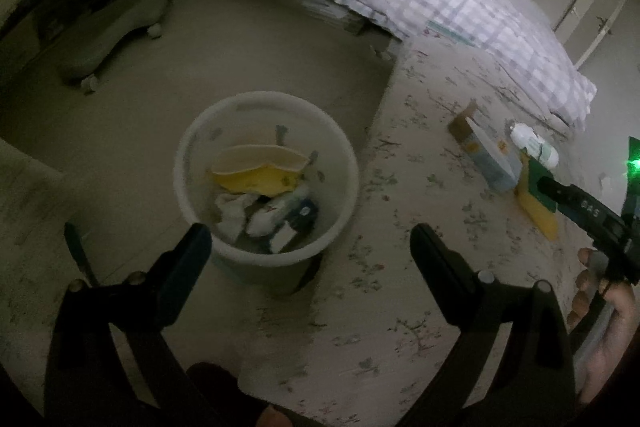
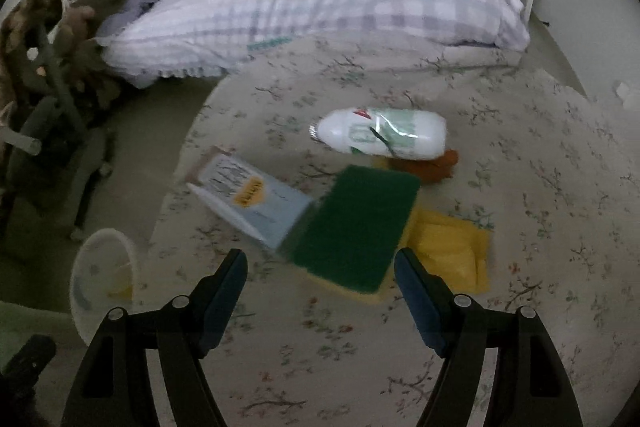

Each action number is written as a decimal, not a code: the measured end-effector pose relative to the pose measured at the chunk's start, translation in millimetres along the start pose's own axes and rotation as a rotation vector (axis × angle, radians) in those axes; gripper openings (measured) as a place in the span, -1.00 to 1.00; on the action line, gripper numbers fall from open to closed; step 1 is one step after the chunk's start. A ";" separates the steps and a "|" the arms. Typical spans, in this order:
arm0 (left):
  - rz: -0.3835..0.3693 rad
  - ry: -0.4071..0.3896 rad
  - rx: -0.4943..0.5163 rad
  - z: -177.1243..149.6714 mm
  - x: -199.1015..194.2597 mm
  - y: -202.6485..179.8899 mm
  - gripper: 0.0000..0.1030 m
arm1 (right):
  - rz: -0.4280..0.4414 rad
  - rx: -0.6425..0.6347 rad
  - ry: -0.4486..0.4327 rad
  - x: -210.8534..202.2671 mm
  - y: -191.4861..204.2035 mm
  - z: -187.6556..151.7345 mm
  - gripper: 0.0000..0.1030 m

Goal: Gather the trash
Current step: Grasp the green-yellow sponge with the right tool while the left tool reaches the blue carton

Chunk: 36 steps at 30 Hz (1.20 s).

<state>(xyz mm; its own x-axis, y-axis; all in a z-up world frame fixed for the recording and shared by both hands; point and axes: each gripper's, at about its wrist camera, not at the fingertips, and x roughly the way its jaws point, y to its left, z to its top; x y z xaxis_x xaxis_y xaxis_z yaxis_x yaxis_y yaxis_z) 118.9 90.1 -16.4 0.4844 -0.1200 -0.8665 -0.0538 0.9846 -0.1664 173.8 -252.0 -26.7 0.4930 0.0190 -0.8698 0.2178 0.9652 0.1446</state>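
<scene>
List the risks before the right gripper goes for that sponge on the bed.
1. The green sponge overlaps the light blue box and a yellow wrapper; the open right gripper may drag or pinch a neighbour as well.
2. The white bottle lies on its side on the soft bedsheet, so a nudge might roll it.
3. The trash bin on the floor already holds trash, and pieces dropped from bed height could miss it.

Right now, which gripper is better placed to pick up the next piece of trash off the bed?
Right. The right gripper is open just short of the green sponge on the bedsheet. The left gripper is open over the white bin on the floor.
</scene>
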 end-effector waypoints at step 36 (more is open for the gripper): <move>-0.041 -0.071 -0.097 23.0 95.8 -221.2 0.92 | 0.014 0.119 -0.057 -55.7 -164.1 16.2 0.10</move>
<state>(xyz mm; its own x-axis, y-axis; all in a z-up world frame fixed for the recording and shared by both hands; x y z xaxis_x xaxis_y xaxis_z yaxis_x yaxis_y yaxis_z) 197.2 -136.2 -51.8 0.5482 -0.1475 -0.8232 -0.1151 0.9617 -0.2489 124.2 -415.7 5.7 0.5430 0.0141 -0.8396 0.3070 0.9273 0.2141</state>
